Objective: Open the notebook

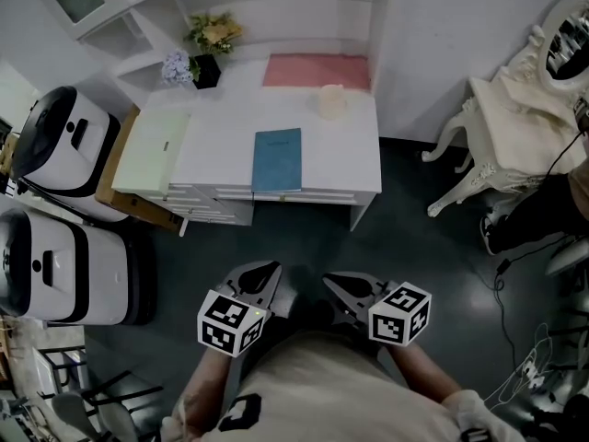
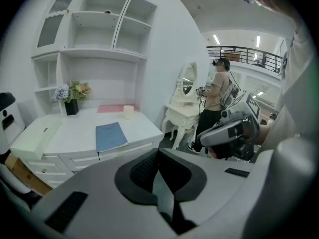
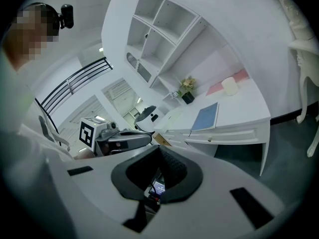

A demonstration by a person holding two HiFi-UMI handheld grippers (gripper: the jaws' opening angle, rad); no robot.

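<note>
A closed blue notebook (image 1: 277, 159) lies flat near the front edge of the white desk (image 1: 340, 168). It also shows in the left gripper view as the notebook (image 2: 110, 135) and in the right gripper view as the notebook (image 3: 206, 116). Both grippers hover over the dark floor, well short of the desk, and hold nothing. My left gripper (image 1: 264, 277) (image 2: 158, 152) is shut, its pads meeting. My right gripper (image 1: 335, 286) (image 3: 159, 150) is shut too. Each gripper sees the other beside it: the right gripper (image 2: 230, 132), the left gripper (image 3: 121, 138).
On the desk stand a cream candle (image 1: 331, 100), a pink mat (image 1: 317, 70), a flower pot (image 1: 204, 65) and a pale green box (image 1: 152, 150). Two white machines (image 1: 64, 141) (image 1: 64, 265) stand left. A white ornate chair (image 1: 502, 127) stands right. A person (image 2: 219, 98) stands beyond.
</note>
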